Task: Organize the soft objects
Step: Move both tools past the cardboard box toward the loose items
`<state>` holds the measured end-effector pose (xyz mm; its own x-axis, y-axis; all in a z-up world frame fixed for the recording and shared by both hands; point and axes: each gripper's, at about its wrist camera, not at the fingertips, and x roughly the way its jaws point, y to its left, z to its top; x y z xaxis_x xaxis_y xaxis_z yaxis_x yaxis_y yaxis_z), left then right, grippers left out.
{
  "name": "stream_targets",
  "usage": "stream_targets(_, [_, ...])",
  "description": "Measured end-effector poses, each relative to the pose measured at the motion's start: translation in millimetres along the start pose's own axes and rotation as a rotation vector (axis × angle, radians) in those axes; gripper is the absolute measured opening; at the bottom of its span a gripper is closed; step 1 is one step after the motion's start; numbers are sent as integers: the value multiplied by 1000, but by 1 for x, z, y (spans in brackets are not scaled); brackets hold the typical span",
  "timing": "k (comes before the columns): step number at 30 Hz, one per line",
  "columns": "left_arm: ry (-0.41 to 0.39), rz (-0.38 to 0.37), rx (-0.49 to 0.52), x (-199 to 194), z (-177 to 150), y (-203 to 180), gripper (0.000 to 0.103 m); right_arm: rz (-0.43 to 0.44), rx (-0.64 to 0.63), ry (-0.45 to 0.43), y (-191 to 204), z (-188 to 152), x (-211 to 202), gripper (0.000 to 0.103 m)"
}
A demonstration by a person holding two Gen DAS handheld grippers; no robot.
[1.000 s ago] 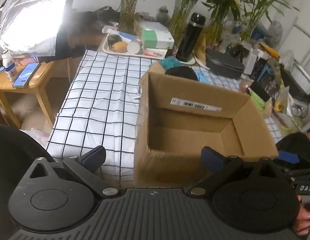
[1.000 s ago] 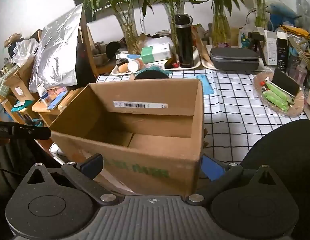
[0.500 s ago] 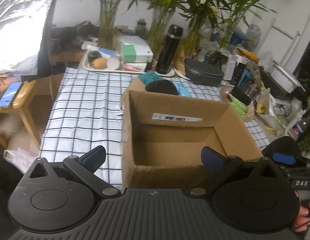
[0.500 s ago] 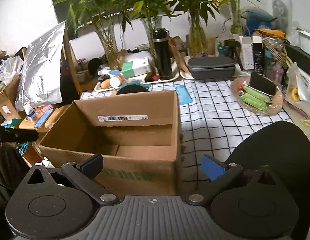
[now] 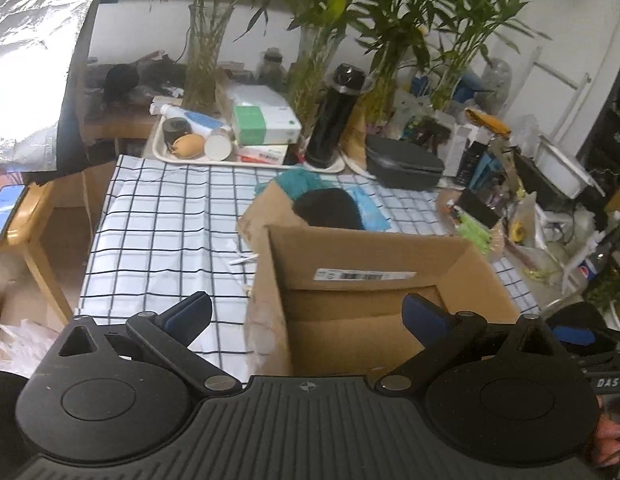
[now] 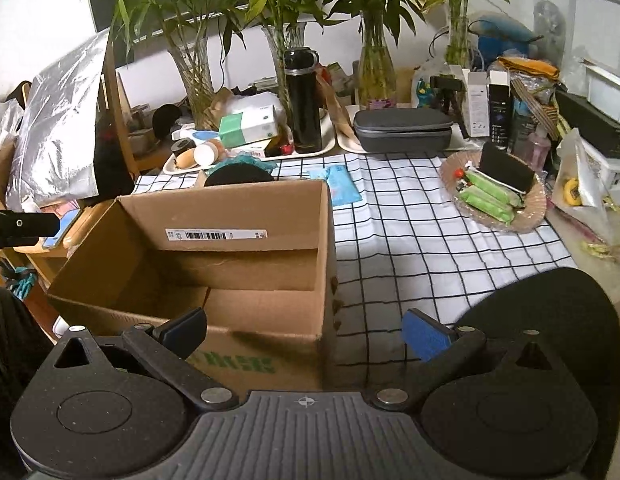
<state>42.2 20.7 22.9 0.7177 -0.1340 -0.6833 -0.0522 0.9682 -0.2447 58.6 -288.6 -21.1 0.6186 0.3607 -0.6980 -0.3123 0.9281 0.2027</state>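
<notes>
Cardboard box (image 5: 374, 280) sits open-topped on the checked tablecloth (image 5: 161, 232), empty inside, a white barcode label (image 6: 216, 234) stuck on its far inner wall. Compared with a second ago, the left wrist view has drawn back and swung: the box, which then filled the middle of that picture, now lies lower and to the right, and more of the plants (image 5: 342, 32) and the cluttered back of the table shows above it. In the right wrist view the box has slid left and lower, and more bare cloth shows to its right.

Left gripper (image 5: 307, 314) hangs above the near left corner of the box with its jaws spread wide and nothing between them, just as in the earlier pictures. Right gripper (image 6: 303, 332) hovers over the near right corner, jaws likewise wide apart and empty, unchanged.

Soft things wait behind the box: a black rounded item (image 5: 328, 210) pressed against the far wall, a teal knitted piece (image 5: 299, 184) just beyond it, and a light blue packet (image 6: 342, 186) lying flat on the cloth near the far right corner. Farther right, a plate (image 6: 538, 210) holds green packets and a black sponge (image 6: 504, 166). A black flask (image 6: 301, 100) stands on a tray (image 6: 330, 142) at the back.
</notes>
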Motion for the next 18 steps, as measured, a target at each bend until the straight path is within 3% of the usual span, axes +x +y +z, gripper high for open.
stream_targets(12, [150,-7,82,11,1,-6,103,-8,-44,98,3,21,17,103])
stream_targets(18, [204,1,117,20,1,-14,103,28,-77,103,6,32,19,103])
